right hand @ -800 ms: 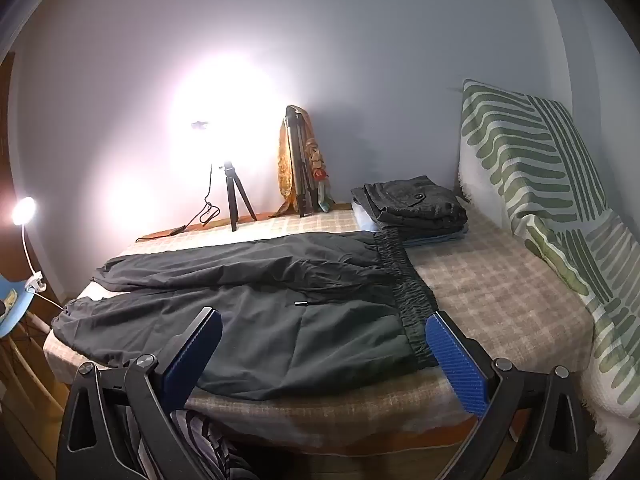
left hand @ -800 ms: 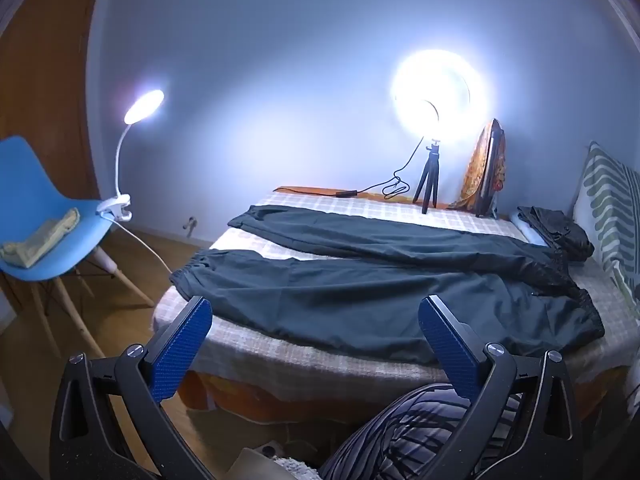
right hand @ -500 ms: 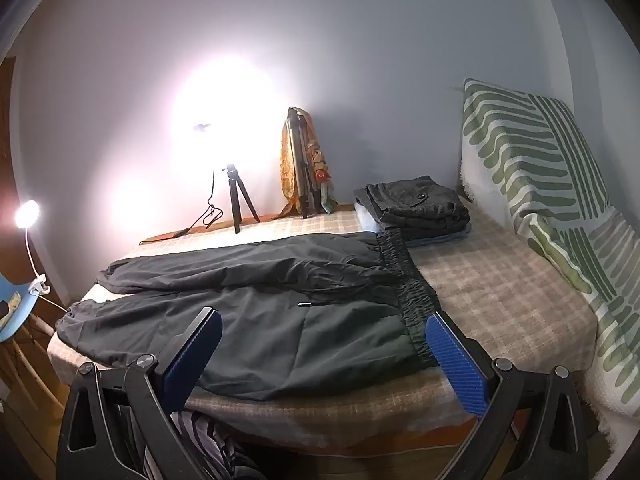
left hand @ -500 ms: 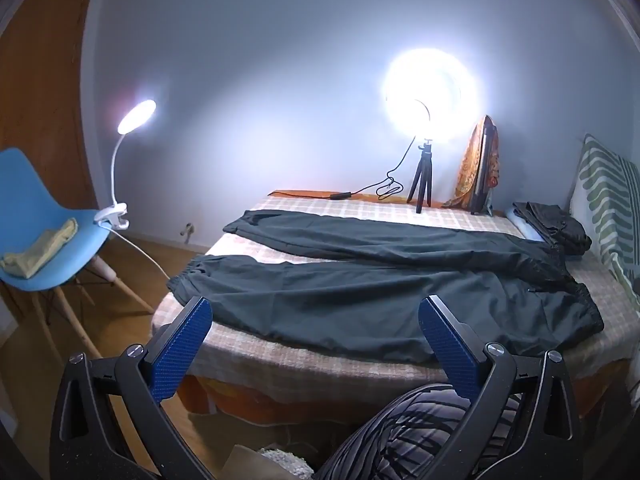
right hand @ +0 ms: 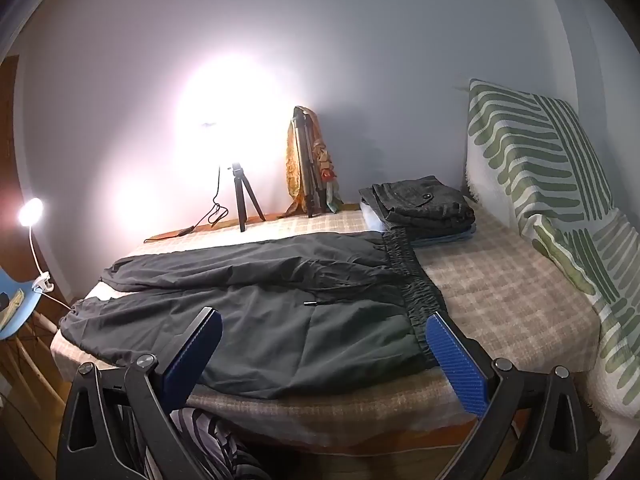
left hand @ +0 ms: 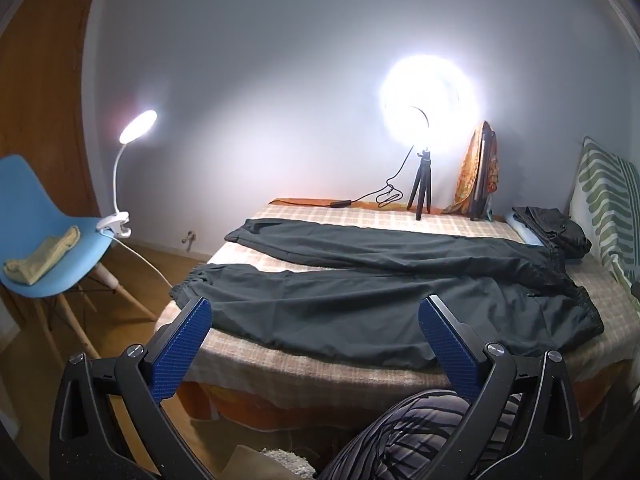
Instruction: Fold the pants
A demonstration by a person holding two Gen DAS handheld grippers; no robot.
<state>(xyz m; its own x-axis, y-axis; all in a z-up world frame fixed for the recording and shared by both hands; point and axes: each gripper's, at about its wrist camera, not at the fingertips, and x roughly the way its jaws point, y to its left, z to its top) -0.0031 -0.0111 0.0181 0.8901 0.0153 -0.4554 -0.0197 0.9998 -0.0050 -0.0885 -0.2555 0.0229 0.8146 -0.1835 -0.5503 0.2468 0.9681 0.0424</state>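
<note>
Dark pants lie spread flat on the bed, both legs stretched to the left and the elastic waistband at the right. My left gripper hovers open in front of the bed's near edge, level with the near leg, nothing between its blue pads. In the right wrist view the same pants fill the middle. My right gripper is open too, short of the bed, its right pad in line with the waistband's near corner. Neither gripper touches the fabric.
A ring light on a small tripod with its cable stands at the bed's far edge. A stack of folded dark clothes and a green-striped pillow sit at the right. A blue chair with a clip lamp is left. A striped trouser knee is below.
The left wrist view has shifted, so the bed and ring light sit lower and further right. The right wrist view has barely shifted. Both grippers stay open.
</note>
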